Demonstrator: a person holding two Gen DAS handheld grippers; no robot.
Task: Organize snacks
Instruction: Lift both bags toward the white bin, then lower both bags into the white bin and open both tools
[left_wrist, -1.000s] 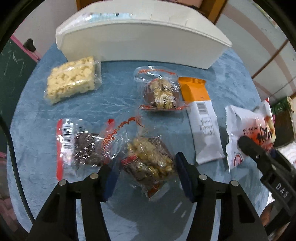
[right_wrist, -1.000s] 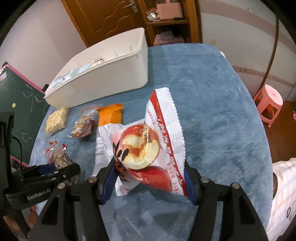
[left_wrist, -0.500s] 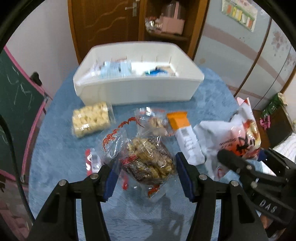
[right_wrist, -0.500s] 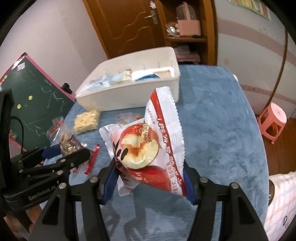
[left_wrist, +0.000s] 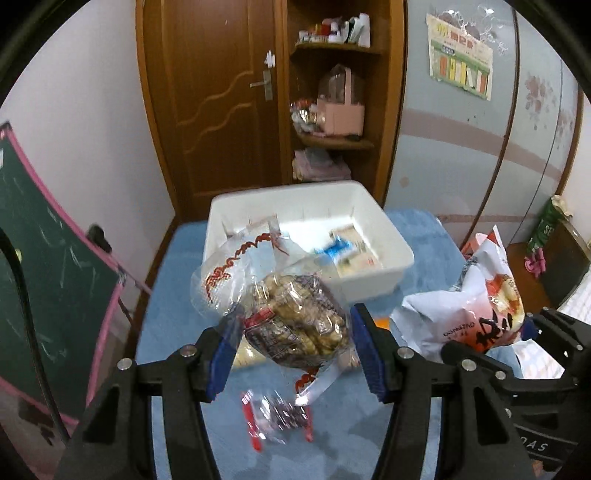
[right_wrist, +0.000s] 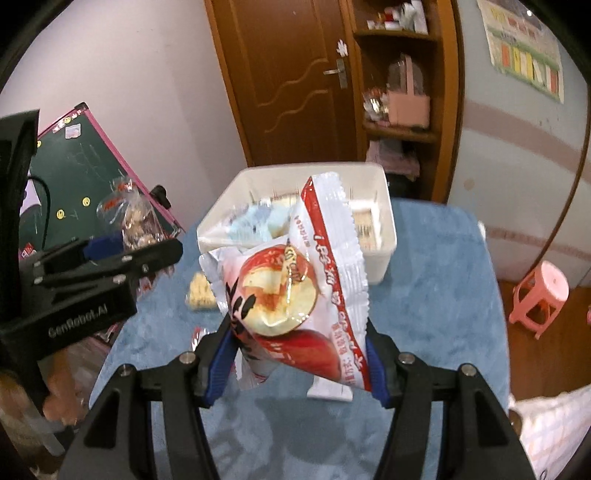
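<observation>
My left gripper (left_wrist: 293, 345) is shut on a clear bag of nut snacks (left_wrist: 295, 325) with red print, held well above the blue table (left_wrist: 177, 317). My right gripper (right_wrist: 299, 354) is shut on a white and red apple-crisp packet (right_wrist: 295, 295), also lifted off the table. The white bin (left_wrist: 369, 218) stands at the table's far end with several packets inside; in the right wrist view the white bin (right_wrist: 384, 243) sits behind the packet. The right gripper with its packet (left_wrist: 476, 306) shows at the right of the left wrist view. The left gripper (right_wrist: 122, 254) shows at the left of the right wrist view.
A clear red-edged snack bag (left_wrist: 277, 417) lies on the table under my left gripper. A pale cracker pack (right_wrist: 199, 291) lies near the bin. A green chalkboard (left_wrist: 44, 258) leans at the left, a pink stool (right_wrist: 539, 291) stands on the floor at right, a wooden door (left_wrist: 221, 103) behind.
Both grippers rose from the table with their packets and tilted up, so the bin's inside and the room now show. The snacks left on the table dropped low in view.
</observation>
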